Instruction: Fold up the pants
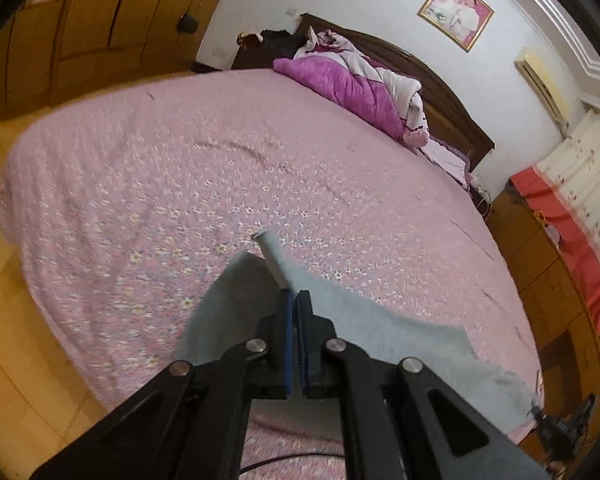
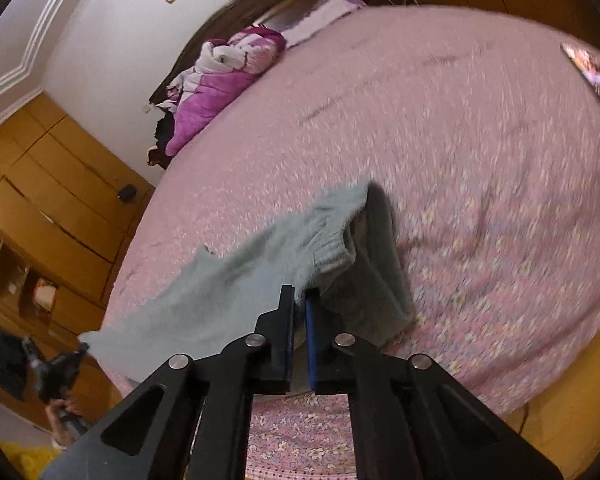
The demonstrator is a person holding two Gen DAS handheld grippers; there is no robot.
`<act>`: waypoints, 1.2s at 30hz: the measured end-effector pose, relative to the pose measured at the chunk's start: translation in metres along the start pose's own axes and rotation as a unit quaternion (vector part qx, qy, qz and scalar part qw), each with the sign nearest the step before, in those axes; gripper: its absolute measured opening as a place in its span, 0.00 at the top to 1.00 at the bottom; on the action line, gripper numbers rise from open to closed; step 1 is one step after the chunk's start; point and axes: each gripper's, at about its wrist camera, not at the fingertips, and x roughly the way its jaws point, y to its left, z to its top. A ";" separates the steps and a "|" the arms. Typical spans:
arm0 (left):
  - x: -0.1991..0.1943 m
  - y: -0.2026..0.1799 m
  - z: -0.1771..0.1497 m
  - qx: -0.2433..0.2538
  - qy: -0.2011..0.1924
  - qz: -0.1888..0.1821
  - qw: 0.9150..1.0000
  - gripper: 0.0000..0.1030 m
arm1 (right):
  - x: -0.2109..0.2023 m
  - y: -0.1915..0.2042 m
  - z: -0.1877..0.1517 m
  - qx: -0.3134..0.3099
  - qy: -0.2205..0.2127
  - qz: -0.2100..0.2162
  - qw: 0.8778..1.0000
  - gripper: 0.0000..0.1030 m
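The grey pants (image 1: 384, 332) hang above the pink flowered bed (image 1: 188, 168), stretched between my two grippers. My left gripper (image 1: 296, 296) is shut on one edge of the cloth, and a small folded tip (image 1: 271, 258) sticks out past the pads. In the right wrist view my right gripper (image 2: 300, 294) is shut on the pants (image 2: 228, 284) near the ribbed waistband (image 2: 332, 248). The darker inside of the garment droops to the right of the fingers. The left gripper (image 2: 66, 364) and the hand holding it show at the far left of that view.
A purple and white quilt (image 1: 360, 80) is heaped by the dark headboard (image 1: 440, 92). Wooden wardrobes (image 2: 52, 208) line the wall. A red and cream curtain (image 1: 572, 208) hangs right of the bed. A small printed item (image 2: 592, 70) lies near the bed's far edge. Wood floor (image 1: 16, 320) surrounds the bed.
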 end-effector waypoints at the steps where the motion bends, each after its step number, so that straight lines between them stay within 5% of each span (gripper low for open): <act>1: -0.004 0.000 -0.003 -0.001 0.003 0.002 1.000 0.98 | -0.002 0.000 0.001 -0.001 -0.002 0.000 1.000 1.00; 14: 0.074 0.058 -0.071 -0.024 0.128 0.080 0.988 0.97 | 0.022 -0.030 -0.026 -0.002 0.058 -0.068 0.996 1.00; 22: 0.052 0.057 -0.063 0.024 0.100 0.140 0.985 0.92 | 0.022 -0.010 -0.024 -0.062 0.088 -0.123 0.986 0.88; 29: 0.046 0.041 -0.034 0.052 0.073 0.113 0.990 0.88 | 0.005 0.043 -0.004 -0.153 0.032 -0.208 0.966 0.77; 33: 0.068 0.021 -0.012 0.090 0.066 0.079 0.991 0.75 | 0.011 0.059 0.003 -0.166 0.016 -0.187 0.968 0.74; 36: 0.089 0.011 -0.001 0.116 0.069 0.069 0.988 0.74 | 0.030 0.062 0.000 -0.166 0.036 -0.173 0.970 0.74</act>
